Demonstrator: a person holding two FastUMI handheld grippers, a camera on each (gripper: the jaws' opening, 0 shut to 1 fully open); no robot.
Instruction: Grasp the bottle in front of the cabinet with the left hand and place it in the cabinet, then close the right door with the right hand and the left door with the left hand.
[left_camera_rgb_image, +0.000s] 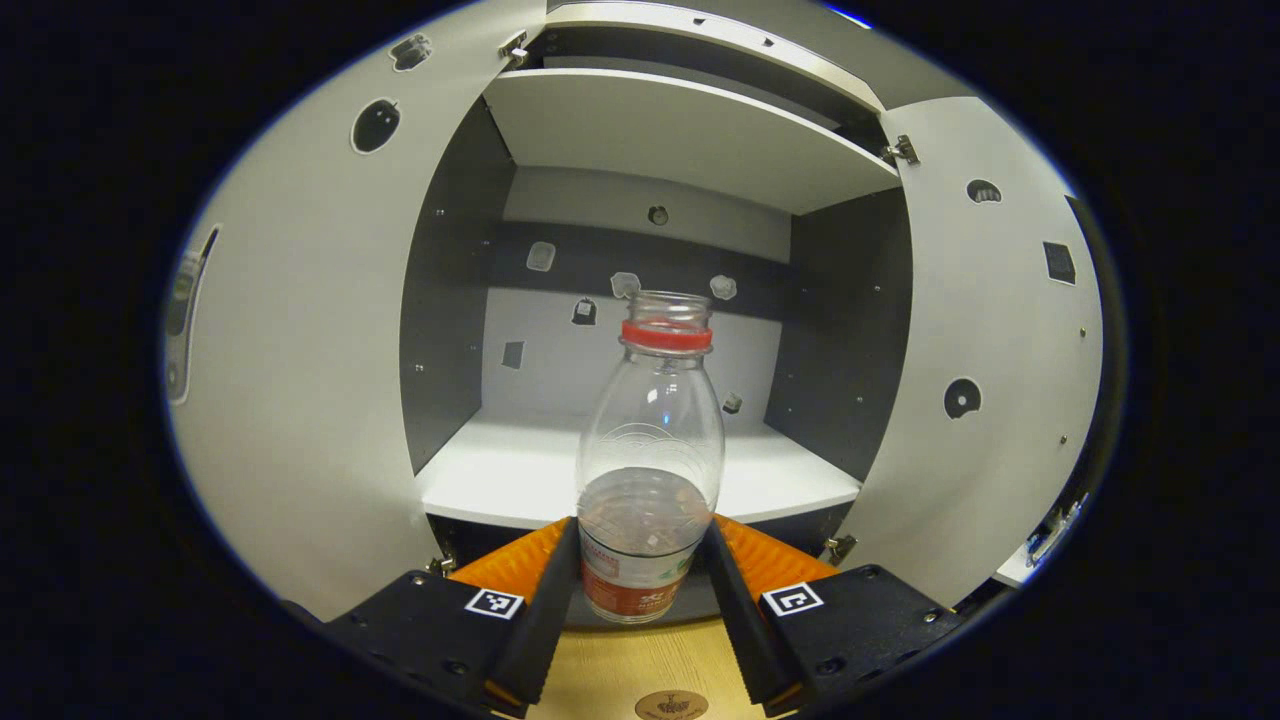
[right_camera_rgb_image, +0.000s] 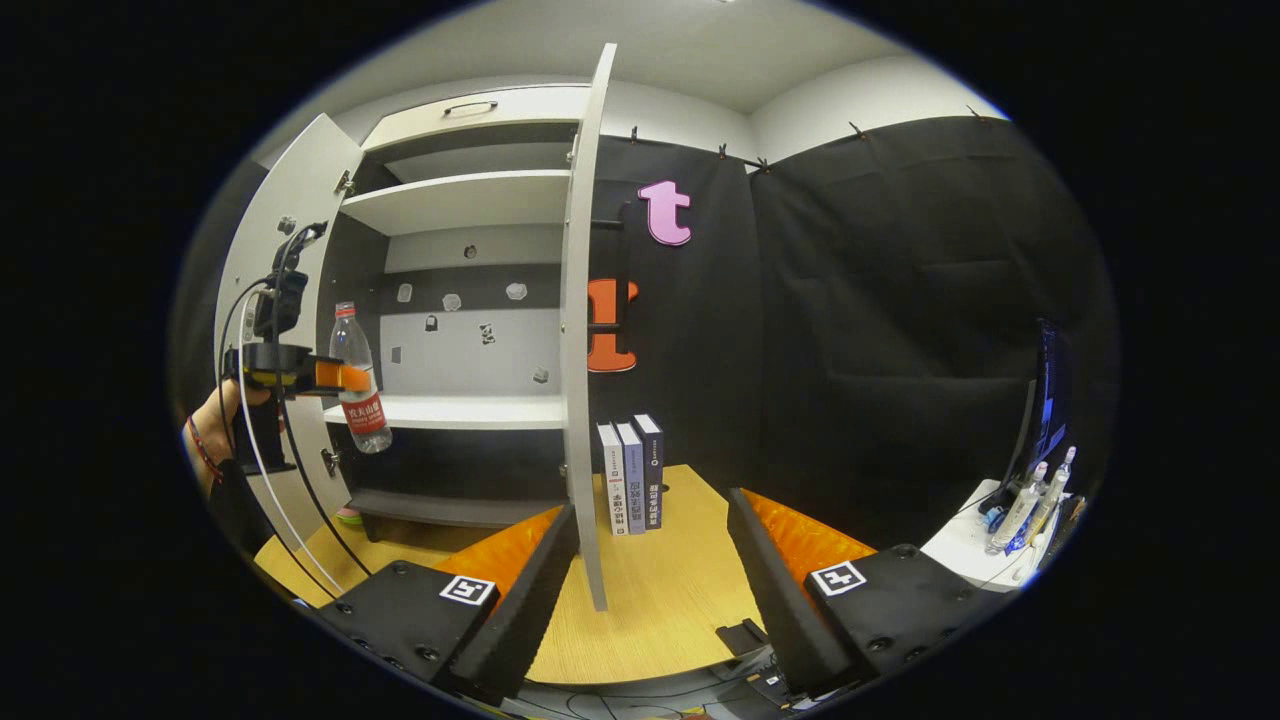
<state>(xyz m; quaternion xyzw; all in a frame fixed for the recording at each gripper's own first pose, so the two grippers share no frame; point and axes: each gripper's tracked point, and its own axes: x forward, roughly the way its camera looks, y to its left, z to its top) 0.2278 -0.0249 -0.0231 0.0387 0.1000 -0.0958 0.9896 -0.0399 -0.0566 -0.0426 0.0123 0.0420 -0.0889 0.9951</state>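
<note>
1. the left claw is clenched on the lower part of the bottle, holding it upright in the air in front of the open cabinet, seemingly just short of its lower shelf.
2. the right claw is released, grasping nothing, above the worktop near the right door, which stands open.

Bottle base behind jaws

Black cloth wall at three o'clock; wooden tabletop at six; white ceiling at twelve.
</note>
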